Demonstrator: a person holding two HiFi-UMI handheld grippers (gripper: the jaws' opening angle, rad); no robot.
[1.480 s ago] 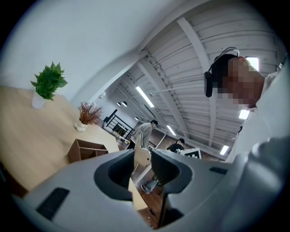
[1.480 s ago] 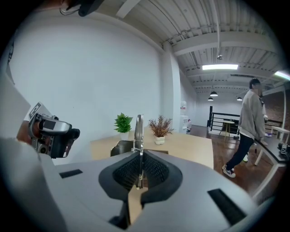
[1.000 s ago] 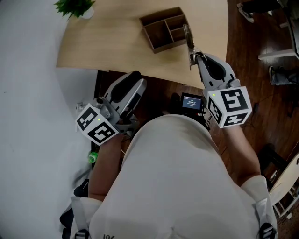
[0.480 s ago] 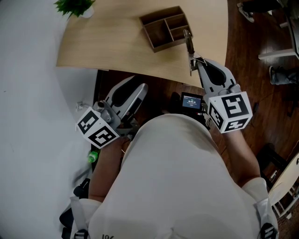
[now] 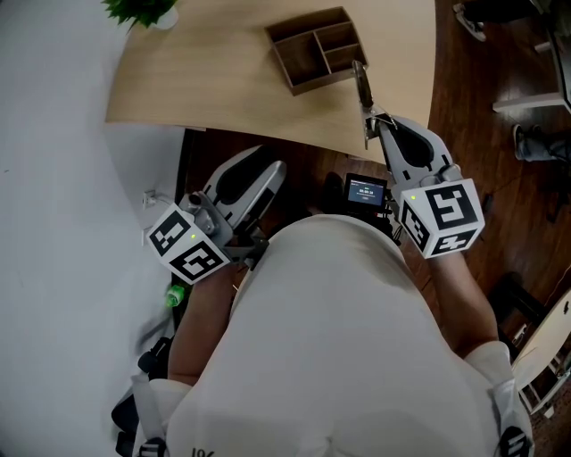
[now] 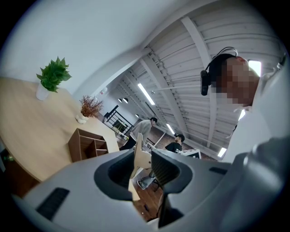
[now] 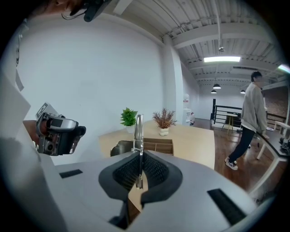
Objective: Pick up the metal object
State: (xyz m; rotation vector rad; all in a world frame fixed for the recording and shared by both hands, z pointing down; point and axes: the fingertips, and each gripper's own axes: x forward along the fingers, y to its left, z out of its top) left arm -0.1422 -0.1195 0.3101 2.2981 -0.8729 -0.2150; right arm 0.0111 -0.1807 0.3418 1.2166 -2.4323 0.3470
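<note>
The metal object [image 5: 359,85] is a thin flat strip. It stands up from the jaws of my right gripper [image 5: 378,121], which is shut on its lower end, over the near edge of the light wooden table [image 5: 205,80]. In the right gripper view the metal object [image 7: 138,129] rises between the ribbed pads of the right gripper [image 7: 140,159]. My left gripper [image 5: 266,168] hangs low beside my body, below the table edge, jaws together and holding nothing. The left gripper [image 6: 144,165] points up toward the ceiling in its own view.
A brown wooden organizer [image 5: 317,49] with several compartments sits on the table just beyond the metal object. A potted plant [image 5: 143,11] stands at the far left corner. A small device with a lit screen [image 5: 365,192] lies below the table. People [image 7: 251,122] walk in the background.
My right gripper and the metal object have drifted slightly back toward my body. The left gripper has shifted a little to the right.
</note>
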